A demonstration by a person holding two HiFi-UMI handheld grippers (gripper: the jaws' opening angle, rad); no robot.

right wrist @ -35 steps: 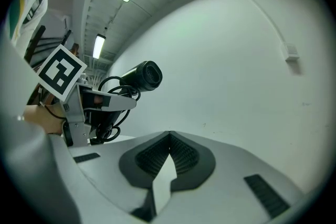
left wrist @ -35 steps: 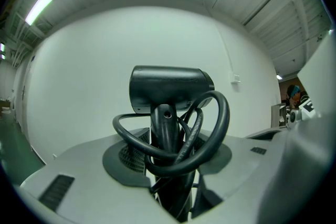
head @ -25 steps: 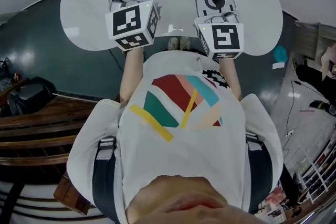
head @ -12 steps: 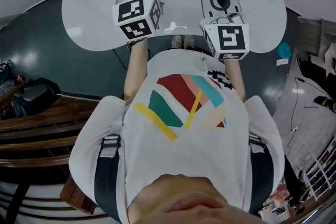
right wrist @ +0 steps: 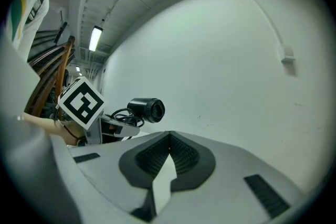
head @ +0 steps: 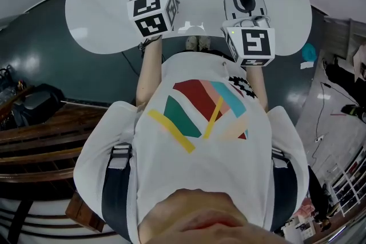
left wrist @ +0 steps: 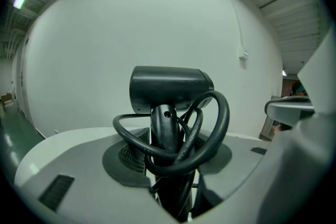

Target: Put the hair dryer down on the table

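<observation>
- Left gripper view: the hair dryer (left wrist: 170, 89) is seen at centre frame. Its handle is pinched between the jaws of the left gripper (left wrist: 170, 165), barrel on top, and the black cord (left wrist: 223, 120) is looped round the handle.
- In the head view it is found at the top edge of the frame, over the white round table (head: 97, 8); whether the tabletop is touched cannot be told.
- In the right gripper view the right gripper (right wrist: 168, 136) is shown with jaws pressed together at the tips and nothing between them.
- Lowering is judged to be the step in hand: the hair dryer is gripped and not yet released.
- For the next move, the hair dryer probably has to be brought down until it is borne by the table. It should be laid so that it is not toppled or tugged by the cord, and only then should the jaws be spread.
</observation>
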